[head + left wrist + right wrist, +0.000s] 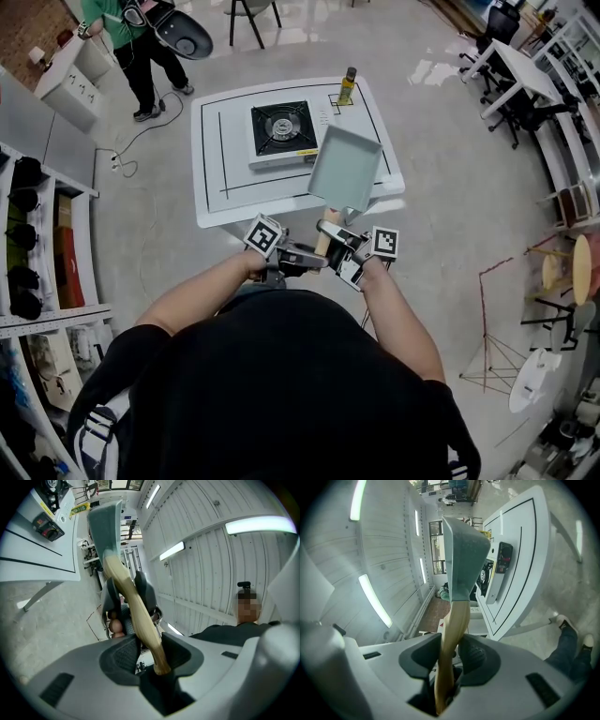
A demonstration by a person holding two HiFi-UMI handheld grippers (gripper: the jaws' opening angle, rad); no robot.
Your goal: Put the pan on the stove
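Left jaws: the left gripper point(152, 648) is clamped on the end of the pan's wooden handle point(136, 611), both pads pressing on the wood.
Right jaws: the right gripper point(450, 656) is closed on the same handle, further toward the pan, pads against each side.
Hands: in the head view both grippers meet at centre frame, marker cubes facing up, the person's bare forearms behind them.
Pan: the square grey-green pan point(345, 169) is held in the air and tilted, over the lower right part of the bench. Its upper left corner shows just beside the stove's right edge; it is not on the burner.
Pan inside: a plain grey-green bottom shows.
Stove: a single-burner stove point(281, 129) sits on the bench at upper centre, black top, round burner, pale body.
Bench: a white bench point(211, 178) with thin black lines drawn on it.
Bottle: a yellow bottle with a dark cap point(348, 84) stands upright at the bench's upper right corner, inside a small drawn square.
Floor: pale grey floor point(450, 169), glossy; a cable point(141, 141) trails at upper left.
Room, left: shelves point(37, 234) holding dark objects down the left edge.
Room, upper left: another person in a green top point(127, 28) stands by a white cabinet.
Room, right: white desks point(525, 75) and black chairs at upper right.
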